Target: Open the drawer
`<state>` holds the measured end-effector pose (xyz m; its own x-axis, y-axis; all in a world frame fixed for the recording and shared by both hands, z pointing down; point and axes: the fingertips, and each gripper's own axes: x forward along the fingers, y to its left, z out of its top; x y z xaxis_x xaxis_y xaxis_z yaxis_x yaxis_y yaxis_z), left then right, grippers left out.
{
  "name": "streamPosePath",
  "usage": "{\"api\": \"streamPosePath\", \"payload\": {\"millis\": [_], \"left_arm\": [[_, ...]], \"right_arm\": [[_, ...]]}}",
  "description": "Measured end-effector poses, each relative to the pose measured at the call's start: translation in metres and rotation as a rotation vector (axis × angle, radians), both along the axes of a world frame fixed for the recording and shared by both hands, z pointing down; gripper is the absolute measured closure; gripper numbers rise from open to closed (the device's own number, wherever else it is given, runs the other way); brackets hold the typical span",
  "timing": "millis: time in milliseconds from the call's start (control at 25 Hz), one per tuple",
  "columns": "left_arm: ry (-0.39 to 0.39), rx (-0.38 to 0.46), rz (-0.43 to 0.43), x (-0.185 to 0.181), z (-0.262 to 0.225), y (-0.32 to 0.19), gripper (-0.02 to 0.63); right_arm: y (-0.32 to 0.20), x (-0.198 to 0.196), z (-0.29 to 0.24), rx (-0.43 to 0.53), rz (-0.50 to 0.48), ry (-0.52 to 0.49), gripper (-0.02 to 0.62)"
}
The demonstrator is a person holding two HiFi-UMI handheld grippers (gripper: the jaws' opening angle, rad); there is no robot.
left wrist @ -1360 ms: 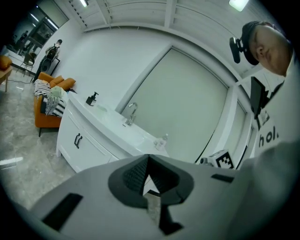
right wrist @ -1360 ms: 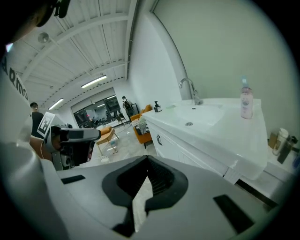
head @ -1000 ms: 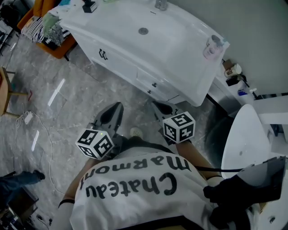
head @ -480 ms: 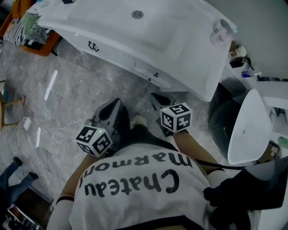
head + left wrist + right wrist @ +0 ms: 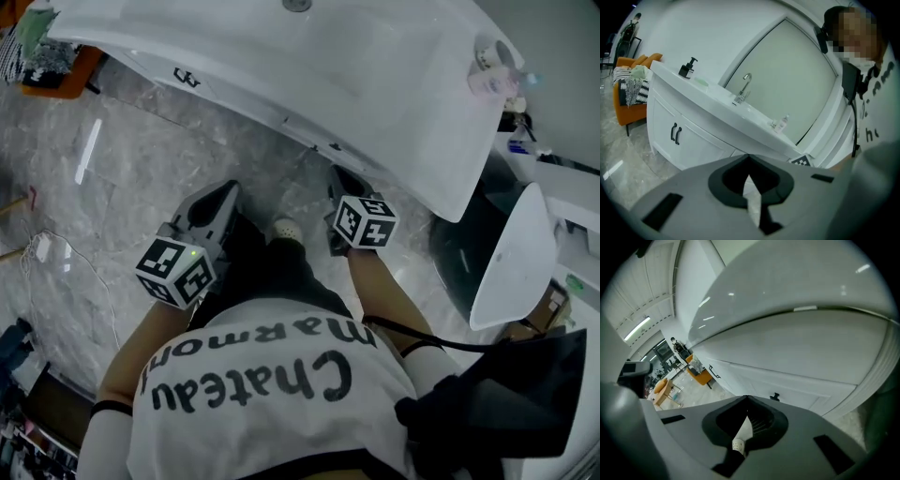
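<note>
The white vanity (image 5: 394,103) fills the top of the head view, its drawer marked by a small dark knob (image 5: 335,147) just under the counter edge. My right gripper (image 5: 338,178) hovers just below that knob, apart from it, jaws shut and empty. In the right gripper view the knob (image 5: 775,396) sits on the drawer front (image 5: 806,380), right beyond my shut jaw tips (image 5: 747,399). My left gripper (image 5: 223,192) hangs lower left over the floor, also shut (image 5: 749,157) and holding nothing; it faces the cabinet doors with paired black handles (image 5: 675,133).
A faucet (image 5: 745,86), a soap dispenser (image 5: 687,68) and a cup (image 5: 487,70) stand on the counter. A white toilet (image 5: 511,253) and a dark bin (image 5: 459,248) are at the right. An orange chair (image 5: 633,89) stands left of the vanity. Marble floor lies below.
Both grippers have sunk and moved closer to the vanity front. The right one has rolled and now points at the drawer knob. Neither jaw pair has opened.
</note>
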<state>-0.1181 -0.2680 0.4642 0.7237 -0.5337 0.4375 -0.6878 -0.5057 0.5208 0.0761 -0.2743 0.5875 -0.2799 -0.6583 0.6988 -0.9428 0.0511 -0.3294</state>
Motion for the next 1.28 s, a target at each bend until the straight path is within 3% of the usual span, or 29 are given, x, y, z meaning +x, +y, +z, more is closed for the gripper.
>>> {"api": "streamPosePath", "payload": {"millis": [320, 360, 440, 760, 1280], "left_arm": [[-0.022, -0.034, -0.010, -0.027, 0.016, -0.012, 0.598], [-0.026, -0.045, -0.009, -0.030, 0.019, -0.009, 0.598], [-0.033, -0.066, -0.008, -0.034, 0.025, -0.002, 0.598], [-0.056, -0.126, 0.015, -0.040, 0.043, 0.019, 0.598], [-0.087, -0.146, -0.018, -0.057, 0.049, 0.023, 0.598]], "right_arm": [[-0.014, 0.012, 0.059, -0.079, 0.081, 0.035, 0.583], [-0.015, 0.013, 0.064, -0.089, 0.088, 0.037, 0.565], [-0.018, 0.016, 0.071, -0.109, 0.108, 0.035, 0.419], [-0.033, 0.042, 0.098, -0.147, 0.317, 0.059, 0.416], [-0.052, 0.048, 0.116, -0.165, 0.448, 0.062, 0.443]]}}
